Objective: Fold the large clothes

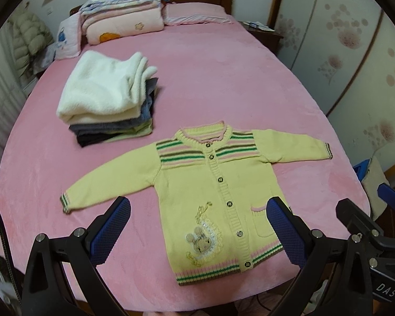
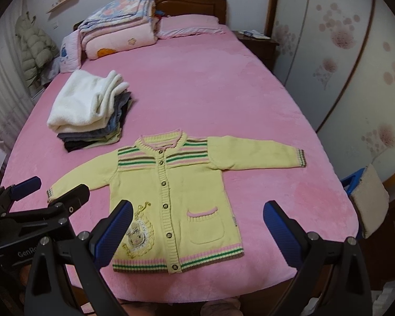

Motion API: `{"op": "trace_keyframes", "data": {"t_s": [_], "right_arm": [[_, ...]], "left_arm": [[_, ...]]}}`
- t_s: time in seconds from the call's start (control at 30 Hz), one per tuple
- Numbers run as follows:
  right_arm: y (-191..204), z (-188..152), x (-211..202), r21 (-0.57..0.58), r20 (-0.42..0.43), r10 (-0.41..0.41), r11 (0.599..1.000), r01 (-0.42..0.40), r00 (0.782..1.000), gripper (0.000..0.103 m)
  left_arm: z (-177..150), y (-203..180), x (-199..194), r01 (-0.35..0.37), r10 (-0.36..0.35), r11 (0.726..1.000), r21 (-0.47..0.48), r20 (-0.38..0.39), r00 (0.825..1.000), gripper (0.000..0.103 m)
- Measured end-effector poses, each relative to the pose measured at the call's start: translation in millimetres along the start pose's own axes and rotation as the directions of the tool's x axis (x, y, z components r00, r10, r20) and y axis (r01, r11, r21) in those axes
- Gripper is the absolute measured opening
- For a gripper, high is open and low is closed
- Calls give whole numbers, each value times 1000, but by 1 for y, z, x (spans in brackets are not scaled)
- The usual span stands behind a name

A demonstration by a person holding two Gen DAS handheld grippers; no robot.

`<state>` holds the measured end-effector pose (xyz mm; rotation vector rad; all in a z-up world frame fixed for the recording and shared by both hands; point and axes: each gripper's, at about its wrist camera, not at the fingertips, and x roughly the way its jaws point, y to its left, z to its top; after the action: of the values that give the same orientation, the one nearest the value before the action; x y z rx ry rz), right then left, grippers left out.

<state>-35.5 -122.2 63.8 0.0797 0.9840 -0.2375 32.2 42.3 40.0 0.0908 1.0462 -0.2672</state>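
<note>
A yellow knit cardigan (image 1: 197, 184) with pink, green and brown stripes lies flat and buttoned, front up, sleeves spread, near the front edge of the pink bed (image 1: 223, 79). It also shows in the right wrist view (image 2: 176, 192). My left gripper (image 1: 197, 226) is open and empty, held above the cardigan's lower half. My right gripper (image 2: 197, 229) is open and empty, above the hem and pocket. The left gripper (image 2: 50, 189) shows at the left of the right wrist view; the right gripper (image 1: 368, 202) shows at the right edge of the left wrist view.
A stack of folded clothes (image 1: 105, 100) topped by a white fleece sits on the bed, left of the cardigan. Folded quilts (image 1: 123, 13) and a pillow (image 1: 197, 13) lie by the headboard. A wardrobe (image 1: 342, 52) stands to the right.
</note>
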Motion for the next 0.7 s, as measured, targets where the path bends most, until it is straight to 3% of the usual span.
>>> {"op": "trace_keyframes", "data": {"t_s": [0.27,0.4,0.7], "right_arm": [[-8,16,-13,36,56,-67,997,65,996,100],[-22,21,-14,79,55,-85,994,81,995,100],[-88,30,4,197,40,-99,976,89,994,99]], "left_arm": [[28,-12,2,23,-24,997,72,25,999,102],[42,-24,2,70,-74,992,101,35,997,102],[71,-80,28,134,-136,982,135,5,991,102]]}}
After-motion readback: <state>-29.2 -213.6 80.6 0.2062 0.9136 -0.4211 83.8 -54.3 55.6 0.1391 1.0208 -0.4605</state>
